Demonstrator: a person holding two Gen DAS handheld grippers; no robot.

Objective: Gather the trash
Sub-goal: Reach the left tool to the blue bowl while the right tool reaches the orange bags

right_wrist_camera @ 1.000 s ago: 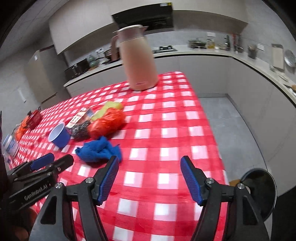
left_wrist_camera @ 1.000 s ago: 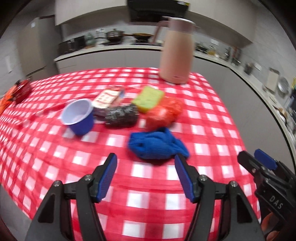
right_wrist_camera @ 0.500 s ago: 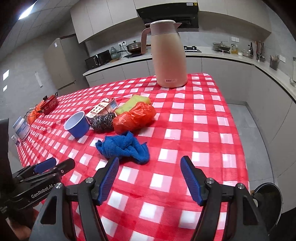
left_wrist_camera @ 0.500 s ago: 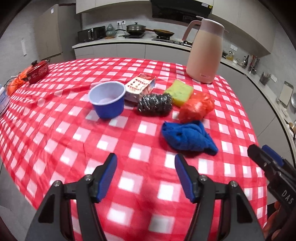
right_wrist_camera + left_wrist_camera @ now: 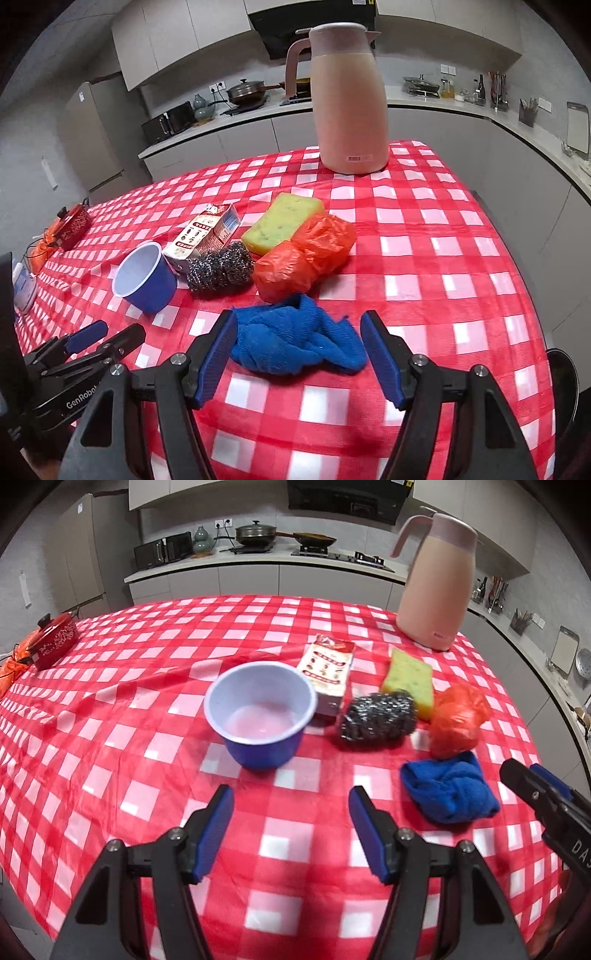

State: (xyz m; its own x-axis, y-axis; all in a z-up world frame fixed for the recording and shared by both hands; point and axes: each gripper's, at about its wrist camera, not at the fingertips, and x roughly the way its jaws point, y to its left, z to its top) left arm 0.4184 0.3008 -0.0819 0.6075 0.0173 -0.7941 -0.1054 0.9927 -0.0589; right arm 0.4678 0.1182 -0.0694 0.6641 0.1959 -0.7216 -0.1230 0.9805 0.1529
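On the red-checked tablecloth lies a cluster of items. A blue cup stands upright just beyond my open left gripper, which holds nothing. Behind the cup are a small carton, a steel scouring ball, a yellow-green sponge and a crumpled orange plastic bag. A blue cloth lies bunched in front of my right gripper, whose jaws stand open on either side of it without touching. In the right wrist view the cup, carton, scouring ball, sponge and orange bag sit behind the cloth.
A tall pink thermos jug stands at the far side of the table. A small red pot sits at the far left edge. A dark round bin shows on the floor past the table's right edge. Kitchen counters run behind.
Both grippers have moved left along the table and closer to the items. The cup now sits ahead of the left gripper and the blue cloth ahead of the right. Jaw openings are unchanged.
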